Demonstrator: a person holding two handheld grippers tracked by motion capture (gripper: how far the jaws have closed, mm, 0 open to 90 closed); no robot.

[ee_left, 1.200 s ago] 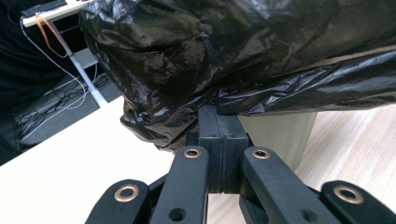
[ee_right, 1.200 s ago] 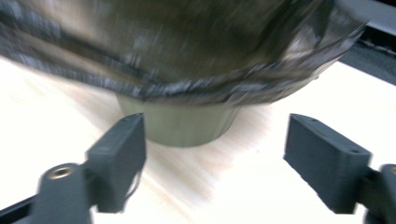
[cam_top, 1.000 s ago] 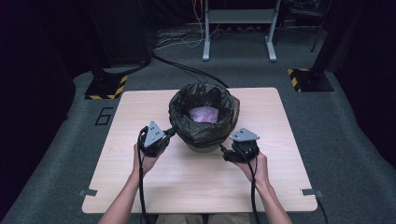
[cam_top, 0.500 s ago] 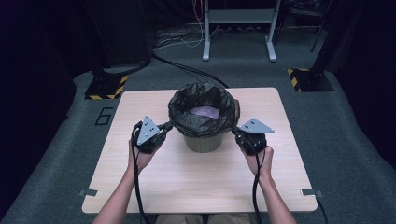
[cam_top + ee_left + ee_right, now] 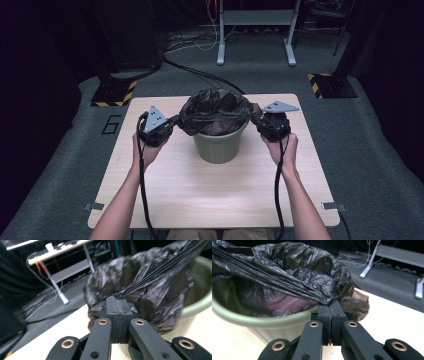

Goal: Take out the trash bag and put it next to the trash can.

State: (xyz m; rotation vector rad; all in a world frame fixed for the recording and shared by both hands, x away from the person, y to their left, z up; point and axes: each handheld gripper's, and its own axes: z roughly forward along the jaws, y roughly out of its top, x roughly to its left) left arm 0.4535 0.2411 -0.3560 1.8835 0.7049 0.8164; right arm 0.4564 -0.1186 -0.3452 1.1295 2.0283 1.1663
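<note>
Black crinkled plastic bin liner (image 5: 215,107) sits in the pale green round plastic bin (image 5: 220,145). Left gripper (image 5: 117,302) and right gripper (image 5: 329,305), either side of the bin, each pinch a rim fold, stretching it taut, probably to lift the liner free.

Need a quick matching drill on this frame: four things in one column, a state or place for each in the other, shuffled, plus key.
Things
1. black bag
2. green bin
3. left claw
4. right claw

States or places
A. stands upright on the wooden table, between the hands
B. shut on the bag's edge at the left of the high view
C. stretched taut between both claws, over the bin's mouth
D. shut on the bag's edge at the right of the high view

Pairs: 1-C, 2-A, 3-B, 4-D
</note>
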